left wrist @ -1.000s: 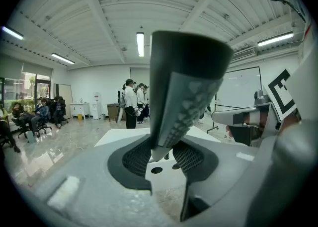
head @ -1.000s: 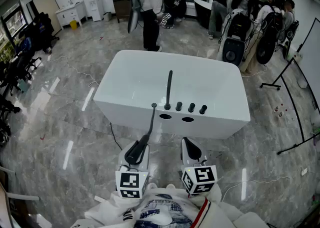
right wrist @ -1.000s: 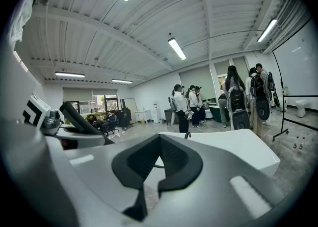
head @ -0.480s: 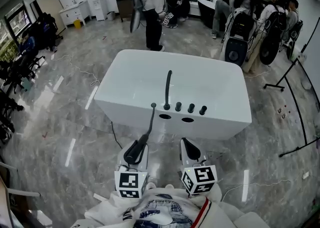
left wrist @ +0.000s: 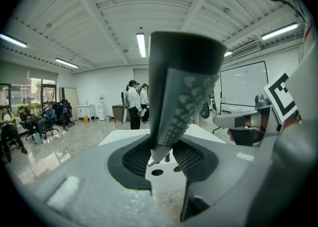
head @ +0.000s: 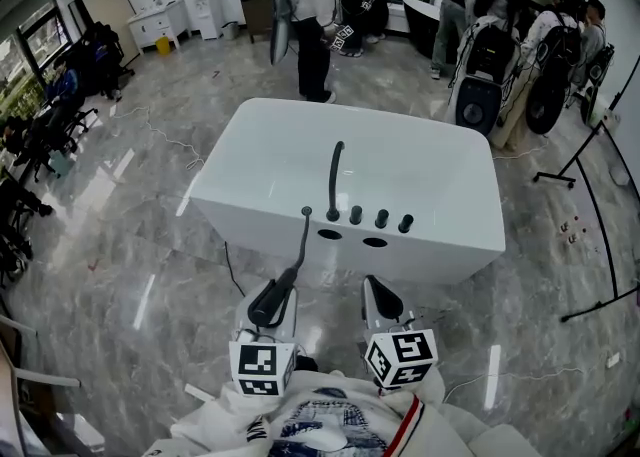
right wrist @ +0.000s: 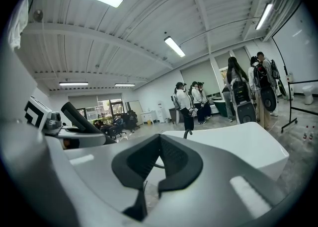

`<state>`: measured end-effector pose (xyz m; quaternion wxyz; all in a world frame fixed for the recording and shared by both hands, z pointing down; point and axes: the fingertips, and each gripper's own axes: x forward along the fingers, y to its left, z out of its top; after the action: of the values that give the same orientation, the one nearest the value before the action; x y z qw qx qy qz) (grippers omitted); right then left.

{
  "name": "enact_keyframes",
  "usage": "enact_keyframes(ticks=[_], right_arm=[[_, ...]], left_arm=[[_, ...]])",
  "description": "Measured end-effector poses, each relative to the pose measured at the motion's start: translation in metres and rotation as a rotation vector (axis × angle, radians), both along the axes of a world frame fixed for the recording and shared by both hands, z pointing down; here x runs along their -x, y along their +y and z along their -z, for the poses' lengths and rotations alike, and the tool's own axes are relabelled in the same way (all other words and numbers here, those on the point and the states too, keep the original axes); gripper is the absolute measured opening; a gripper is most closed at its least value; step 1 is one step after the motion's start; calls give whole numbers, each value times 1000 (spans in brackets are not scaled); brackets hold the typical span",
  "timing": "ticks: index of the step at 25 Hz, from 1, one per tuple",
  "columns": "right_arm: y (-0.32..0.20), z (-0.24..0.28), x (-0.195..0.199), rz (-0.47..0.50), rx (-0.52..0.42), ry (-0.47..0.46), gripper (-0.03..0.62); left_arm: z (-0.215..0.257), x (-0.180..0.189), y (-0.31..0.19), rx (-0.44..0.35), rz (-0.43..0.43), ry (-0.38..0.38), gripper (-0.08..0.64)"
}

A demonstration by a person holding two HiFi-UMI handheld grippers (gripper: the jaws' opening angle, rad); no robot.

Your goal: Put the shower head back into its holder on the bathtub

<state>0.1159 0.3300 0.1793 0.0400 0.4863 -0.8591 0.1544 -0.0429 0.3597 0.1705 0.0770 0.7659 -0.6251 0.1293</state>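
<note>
A white bathtub (head: 420, 175) stands ahead, with a dark spout (head: 335, 175), a row of dark knobs (head: 381, 217) and two oval holes (head: 330, 234) in its near rim. My left gripper (head: 272, 307) is shut on the wide end of the dark grey shower head (head: 290, 270). Its thin handle reaches forward, and the tip shows over the near rim by the left hole. In the left gripper view the nubbed shower head (left wrist: 184, 87) fills the space between the jaws of the left gripper (left wrist: 163, 154), above a hole (left wrist: 157, 172). My right gripper (head: 380, 297) hangs beside it, shut and empty; the right gripper (right wrist: 159, 144) faces the bathtub (right wrist: 238, 141).
Several people stand behind the tub (head: 310, 5), and more sit at the left wall (head: 40, 125). Bags and a speaker (head: 478, 95) stand at the back right. Black stands (head: 590, 245) and cables lie on the marble floor to the right.
The tub sits slightly lower in the head view than a second ago. Both grippers keep the same pose, the left one still on the shower head.
</note>
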Motion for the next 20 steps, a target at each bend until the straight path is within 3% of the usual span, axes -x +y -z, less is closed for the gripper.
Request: enact_keyframes(ticks=[9,20], right_arm=[[-18,-8,1,-13,14,0,5],[-47,-19,31,-1,44,21,5]], left_arm=[[-1,-2,-22,-10,-20,-11,143],[-8,21,-54,-1,-33,4,141]])
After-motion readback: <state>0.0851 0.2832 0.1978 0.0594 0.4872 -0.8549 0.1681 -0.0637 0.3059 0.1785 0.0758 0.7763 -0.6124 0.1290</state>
